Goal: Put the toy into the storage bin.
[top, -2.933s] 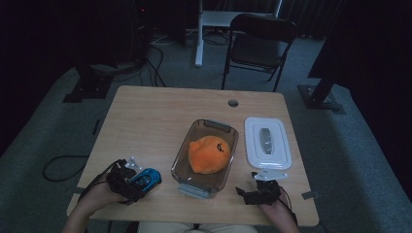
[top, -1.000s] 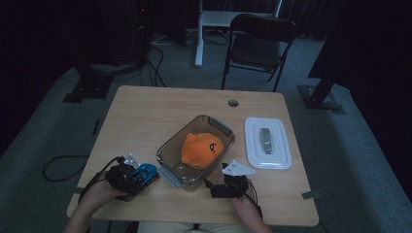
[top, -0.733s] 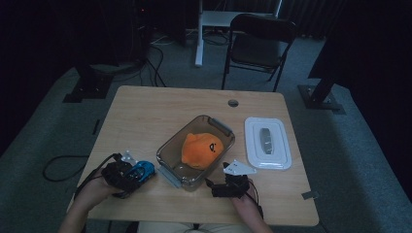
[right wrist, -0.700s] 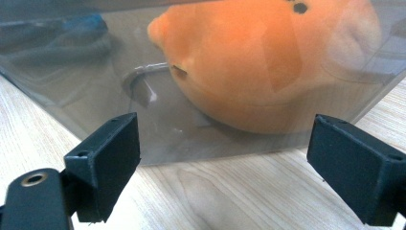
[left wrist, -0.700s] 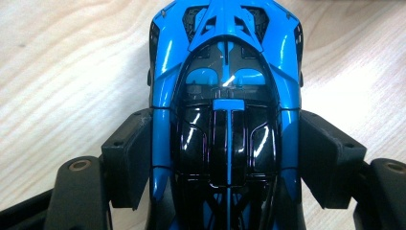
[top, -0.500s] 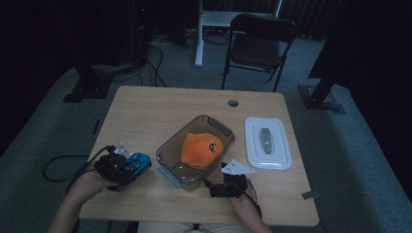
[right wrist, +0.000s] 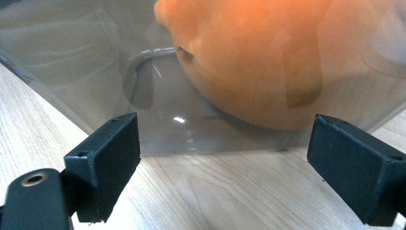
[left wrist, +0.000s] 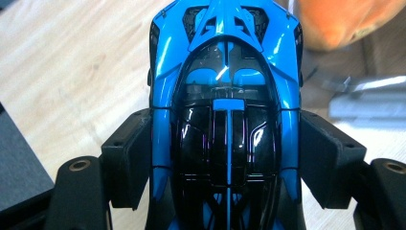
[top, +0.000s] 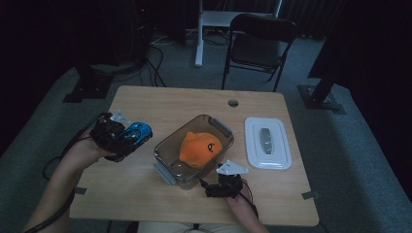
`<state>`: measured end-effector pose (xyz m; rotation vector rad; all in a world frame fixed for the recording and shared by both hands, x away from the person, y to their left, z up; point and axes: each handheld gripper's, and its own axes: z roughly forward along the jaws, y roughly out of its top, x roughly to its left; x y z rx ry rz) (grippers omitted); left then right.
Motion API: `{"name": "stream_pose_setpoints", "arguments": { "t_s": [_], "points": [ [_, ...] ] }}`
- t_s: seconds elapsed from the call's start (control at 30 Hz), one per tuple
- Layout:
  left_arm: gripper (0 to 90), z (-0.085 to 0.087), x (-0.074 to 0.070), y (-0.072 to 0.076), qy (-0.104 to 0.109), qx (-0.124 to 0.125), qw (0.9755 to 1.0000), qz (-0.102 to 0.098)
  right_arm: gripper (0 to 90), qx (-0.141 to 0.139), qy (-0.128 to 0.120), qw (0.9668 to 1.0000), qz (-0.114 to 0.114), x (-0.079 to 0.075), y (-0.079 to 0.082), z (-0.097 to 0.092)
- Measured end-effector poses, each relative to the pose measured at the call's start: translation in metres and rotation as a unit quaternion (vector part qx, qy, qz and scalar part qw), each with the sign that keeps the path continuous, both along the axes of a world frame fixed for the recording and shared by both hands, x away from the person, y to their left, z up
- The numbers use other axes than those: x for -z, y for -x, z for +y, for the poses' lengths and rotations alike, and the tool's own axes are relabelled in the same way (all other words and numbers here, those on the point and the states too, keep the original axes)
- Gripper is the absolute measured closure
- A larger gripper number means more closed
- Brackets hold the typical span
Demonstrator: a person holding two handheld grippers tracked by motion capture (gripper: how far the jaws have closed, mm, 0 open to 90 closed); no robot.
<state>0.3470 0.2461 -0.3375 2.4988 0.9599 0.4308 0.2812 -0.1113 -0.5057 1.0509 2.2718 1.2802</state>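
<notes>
Blue toy car (left wrist: pixel 225 110) clamped by its sides in left tool (top: pixel 127 137), lifted above bench (top: pixel 145 104), probably for placing into clear box (top: pixel 167 150) beside orange plush (top: pixel 200 148); right tool (right wrist: pixel 225 158) open, empty, near box wall

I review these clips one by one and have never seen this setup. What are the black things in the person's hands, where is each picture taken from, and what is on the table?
A person sits at a wooden table with a hand-held gripper in each hand; each has two black fingers and its own camera. The high view looks down on the table from above. The left gripper is shut on a blue toy car, lifted off the table. The right gripper rests near the clear plastic box, its jaws open with nothing between them. In the box lies an orange soft toy. The white lid lies beside the box.
</notes>
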Motion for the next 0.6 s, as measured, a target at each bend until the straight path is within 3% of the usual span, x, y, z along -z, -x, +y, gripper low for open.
{"name": "stream_pose_setpoints", "arguments": {
  "t_s": [0.07,0.1,0.33,0.6],
  "points": [
    [29.0,-0.003,-0.002,-0.001,-0.001,0.005,1.0,0.0,10.7,0.001,0.001,1.0,0.0,0.001,0.0,-0.001],
    [29.0,-0.015,-0.008,-0.004,0.0,0.012,0.9999,-0.001,10.8,0.003,0.002,1.0,-0.001,0.001,0.0,-0.001],
    [29.0,-0.049,-0.019,-0.013,0.006,0.034,0.9994,-0.005,10.8,0.02,0.007,0.9998,0.0,0.003,0.001,-0.011],
    [29.0,-0.087,-0.02,-0.027,0.0,0.064,0.9979,0.003,10.8,0.026,0.004,0.9997,0.002,0.005,0.001,-0.017]
  ]
}}
